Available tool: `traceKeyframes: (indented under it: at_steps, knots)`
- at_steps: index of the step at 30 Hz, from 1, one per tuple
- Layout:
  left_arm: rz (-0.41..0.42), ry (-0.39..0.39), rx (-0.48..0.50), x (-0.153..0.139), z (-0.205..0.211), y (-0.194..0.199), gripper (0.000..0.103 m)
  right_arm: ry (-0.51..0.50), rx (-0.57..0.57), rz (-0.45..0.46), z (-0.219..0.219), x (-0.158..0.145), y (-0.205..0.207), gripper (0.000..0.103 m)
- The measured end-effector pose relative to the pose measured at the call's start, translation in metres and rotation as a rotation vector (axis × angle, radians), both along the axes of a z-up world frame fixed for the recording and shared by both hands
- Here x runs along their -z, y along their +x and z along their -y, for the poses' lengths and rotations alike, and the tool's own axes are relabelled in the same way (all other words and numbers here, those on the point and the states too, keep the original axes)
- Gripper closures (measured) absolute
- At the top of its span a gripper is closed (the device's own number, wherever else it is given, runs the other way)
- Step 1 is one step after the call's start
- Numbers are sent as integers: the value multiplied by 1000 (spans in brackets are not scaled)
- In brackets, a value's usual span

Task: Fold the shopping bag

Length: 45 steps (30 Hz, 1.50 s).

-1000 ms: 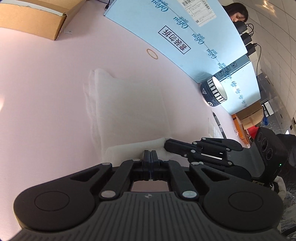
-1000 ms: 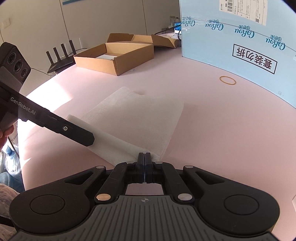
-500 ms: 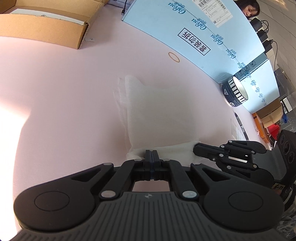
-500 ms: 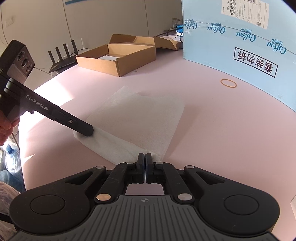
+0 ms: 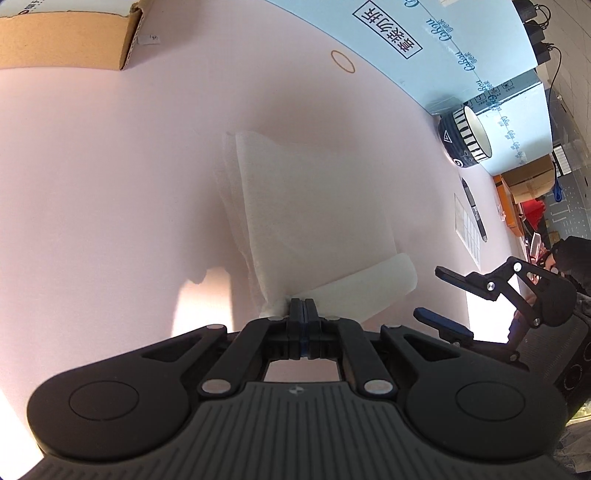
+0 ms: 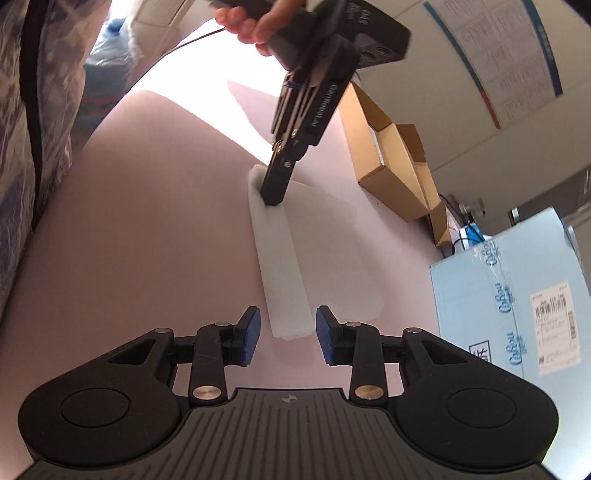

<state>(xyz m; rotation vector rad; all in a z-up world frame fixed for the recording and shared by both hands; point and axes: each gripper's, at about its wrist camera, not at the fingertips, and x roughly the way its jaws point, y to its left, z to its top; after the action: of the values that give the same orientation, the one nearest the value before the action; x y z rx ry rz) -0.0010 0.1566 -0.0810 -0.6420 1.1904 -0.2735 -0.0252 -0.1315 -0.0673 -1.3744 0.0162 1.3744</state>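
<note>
A white shopping bag (image 5: 314, 206) lies flat on the pink table, its near edge rolled over into a fold (image 6: 280, 258). My left gripper (image 5: 303, 306) is shut on one end of that fold; the right wrist view shows the same left gripper (image 6: 271, 195) pinching the far end. My right gripper (image 6: 288, 332) has its jaws opening. The fold's other end lies between its blue pads (image 6: 251, 332) without touching them. In the left wrist view the right gripper (image 5: 439, 299) hangs to the right of the bag, apart from it.
A cardboard box (image 5: 66, 40) stands at the back left and a blue carton (image 5: 406, 44) along the back. A rubber band (image 5: 342, 61), a black-and-white bowl (image 5: 465, 136), a pen (image 5: 474, 210) and a paper sheet (image 5: 467, 229) lie to the right. A person's hand (image 6: 243, 26) holds the left gripper.
My right gripper let go of the bag's folded edge, opened, rolled onto its side and drew back from it. The left gripper stays shut on the fold and has shifted along the table.
</note>
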Motion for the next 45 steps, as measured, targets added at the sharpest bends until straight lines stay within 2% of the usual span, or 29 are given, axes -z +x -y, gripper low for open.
traceKeyframes:
  at_steps: [4, 8, 12, 13, 15, 18, 21, 24, 28, 30, 32, 33, 35, 42, 43, 45]
  knots:
    - [-37, -26, 32, 2, -4, 7, 101, -27, -91, 72, -2, 11, 1, 75]
    - [-58, -59, 37, 6, -8, 9, 101, -36, -125, 101, -8, 15, 7, 76]
    - [-64, -71, 36, 7, -10, 9, 101, -55, -154, 106, -12, 19, 9, 88]
    - [-63, -72, 34, 7, -10, 9, 101, -64, -161, 104, -13, 21, 10, 94]
    - [-62, -75, 30, 7, -10, 8, 101, -74, -167, 98, -14, 23, 11, 96]
    - [-34, -49, 41, 5, -5, 6, 101, -64, -86, -19, -22, 15, 22, 97]
    - [61, 54, 96, -9, 12, -4, 100, -70, 55, -228, -36, -3, 42, 98]
    - [211, 209, 182, -34, 37, -20, 89, -95, 90, -323, -41, -13, 56, 99]
    - [452, 449, 460, -68, 85, -43, 85, -140, 119, -431, -46, -21, 67, 99]
    - [511, 558, 602, -70, 105, -50, 69, -156, 127, -468, -48, -23, 71, 99]
    - [524, 673, 726, -61, 120, -51, 60, -164, 134, -492, -49, -22, 65, 99]
    - [517, 715, 768, -55, 125, -50, 60, -164, 138, -500, -49, -22, 65, 99]
    - [507, 727, 800, -50, 127, -45, 60, -164, 148, -515, -49, -23, 67, 99]
    - [450, 746, 820, -39, 122, -28, 62, -139, 167, -525, -45, -22, 67, 99]
    - [435, 748, 821, -37, 121, -26, 63, -135, 171, -529, -45, -21, 66, 99]
    - [410, 747, 821, -34, 119, -23, 80, -128, 177, -538, -45, -20, 67, 99]
